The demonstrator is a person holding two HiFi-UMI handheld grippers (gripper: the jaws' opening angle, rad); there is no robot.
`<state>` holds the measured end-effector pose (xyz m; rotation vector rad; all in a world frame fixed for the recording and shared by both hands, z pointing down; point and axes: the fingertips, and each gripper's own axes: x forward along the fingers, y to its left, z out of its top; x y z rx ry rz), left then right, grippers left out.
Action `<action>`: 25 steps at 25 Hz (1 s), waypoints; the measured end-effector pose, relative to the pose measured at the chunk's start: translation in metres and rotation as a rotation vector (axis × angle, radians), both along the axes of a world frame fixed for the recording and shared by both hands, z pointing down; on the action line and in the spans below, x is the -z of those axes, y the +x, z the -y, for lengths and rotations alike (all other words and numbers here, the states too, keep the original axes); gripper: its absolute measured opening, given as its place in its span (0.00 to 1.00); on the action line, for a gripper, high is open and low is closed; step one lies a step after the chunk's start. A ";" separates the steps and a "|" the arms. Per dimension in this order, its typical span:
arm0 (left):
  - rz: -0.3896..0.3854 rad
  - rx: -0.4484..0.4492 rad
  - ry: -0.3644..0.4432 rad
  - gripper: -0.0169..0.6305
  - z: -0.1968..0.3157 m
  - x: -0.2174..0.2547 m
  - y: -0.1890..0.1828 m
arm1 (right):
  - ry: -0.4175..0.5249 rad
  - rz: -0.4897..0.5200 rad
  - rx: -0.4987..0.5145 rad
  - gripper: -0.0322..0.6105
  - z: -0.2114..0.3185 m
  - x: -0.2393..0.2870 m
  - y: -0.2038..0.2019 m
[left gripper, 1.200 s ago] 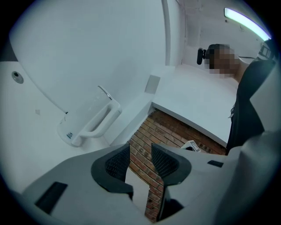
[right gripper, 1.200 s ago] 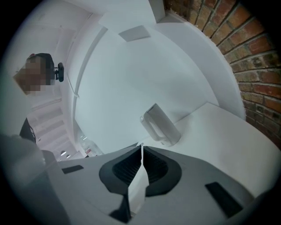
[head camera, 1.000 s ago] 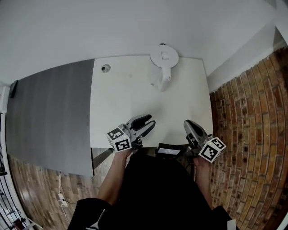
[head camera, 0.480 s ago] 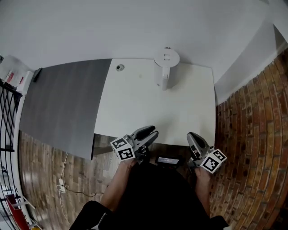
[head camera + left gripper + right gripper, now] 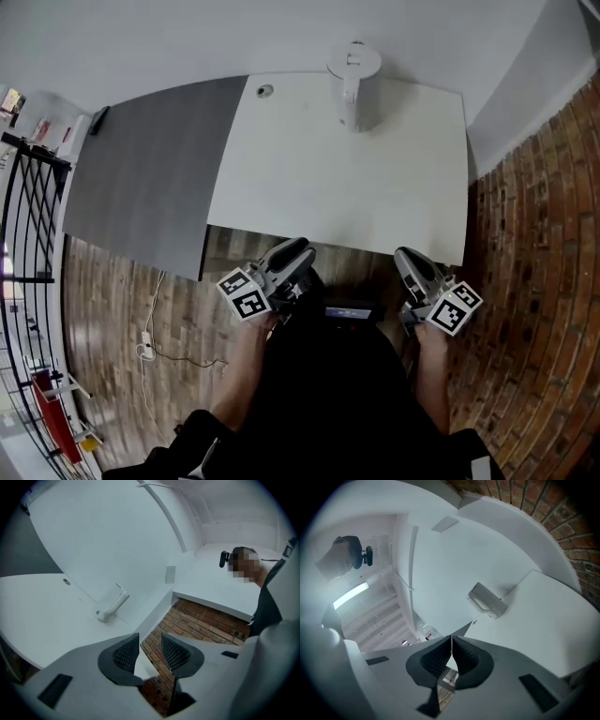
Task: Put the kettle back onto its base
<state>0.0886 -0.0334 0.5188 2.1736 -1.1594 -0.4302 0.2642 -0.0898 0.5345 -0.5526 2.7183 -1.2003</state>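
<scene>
The kettle (image 5: 353, 77) is white and stands upright at the far edge of the white table (image 5: 328, 178), close against the pale wall (image 5: 234, 33), with its handle facing the near side. Whether a base sits beneath it cannot be made out at this range. A small round fitting (image 5: 265, 91) is set into the table top to the left of the kettle, apart from it. A dark grey panel (image 5: 150, 169) adjoins the table's left side. The left gripper (image 5: 298, 251) is held level just off the near edge of the table, above the wooden floor (image 5: 141, 309). Its jaws stand apart with a clear gap, and nothing lies between the ribbed pads (image 5: 126, 652). The right gripper (image 5: 409, 257) is held at the same near edge, toward the brick wall (image 5: 544, 234). Its jaws are together, tips meeting, with nothing gripped (the right gripper view shows only a hairline seam between the pads). Both grippers are well apart from the kettle, with the bare table top lying between.
</scene>
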 end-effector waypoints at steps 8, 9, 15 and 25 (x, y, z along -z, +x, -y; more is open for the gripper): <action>-0.008 -0.044 0.036 0.28 0.001 0.010 0.001 | 0.049 -0.007 -0.001 0.08 -0.002 0.016 -0.012; -0.015 -0.047 0.040 0.28 0.001 0.011 -0.001 | 0.052 -0.012 -0.003 0.08 -0.004 0.017 -0.015; -0.081 -0.057 0.033 0.28 0.000 0.004 -0.020 | 0.035 -0.063 -0.019 0.08 -0.015 0.015 -0.034; -0.114 -0.118 0.031 0.27 0.007 0.000 -0.026 | 0.049 -0.096 -0.038 0.08 -0.017 0.027 -0.057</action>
